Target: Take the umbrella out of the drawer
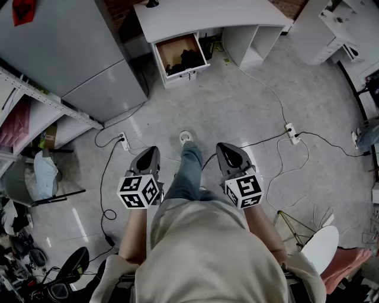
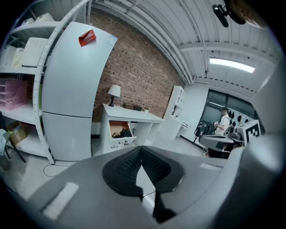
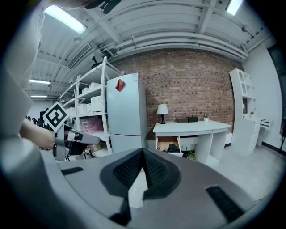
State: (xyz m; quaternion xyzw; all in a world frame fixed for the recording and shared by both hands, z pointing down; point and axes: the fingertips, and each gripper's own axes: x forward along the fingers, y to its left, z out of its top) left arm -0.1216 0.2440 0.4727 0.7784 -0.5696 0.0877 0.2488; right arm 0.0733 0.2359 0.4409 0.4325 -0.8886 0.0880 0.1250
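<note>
**Stage of task:** nothing is seen to be done beyond the drawer standing open; the approach is judged unfinished.

**Left tongs** [image 1: 150, 155]: closed, pads meeting along their length, nothing held between them. Pointed slightly downward towards the desk.

**Right tongs** [image 1: 228, 151]: closed likewise and empty, carried beside the left tongs at the same level.

**Drawer** [image 1: 188, 73]: pulled open under the left end of the white tabletop [image 1: 207, 15], well ahead of both tongs, with open floor between.

**Umbrella** [image 1: 187, 60]: a dark bundle lying inside the open drawer is taken to be it; at this range its form cannot be confirmed. It is well apart from both tongs and untouched.

**Surroundings:** a grey refrigerator [image 1: 65, 53] is placed ahead and to the left of the left tongs. A table lamp [image 3: 162, 109] stands on the tabletop, and cables [image 1: 278, 148] are strewn over the floor ahead and to the right of the right tongs.

**Left to do, as judged:** the drawer is to be reached, a pair of tongs opened and closed on the umbrella, and the umbrella lifted clear.
</note>
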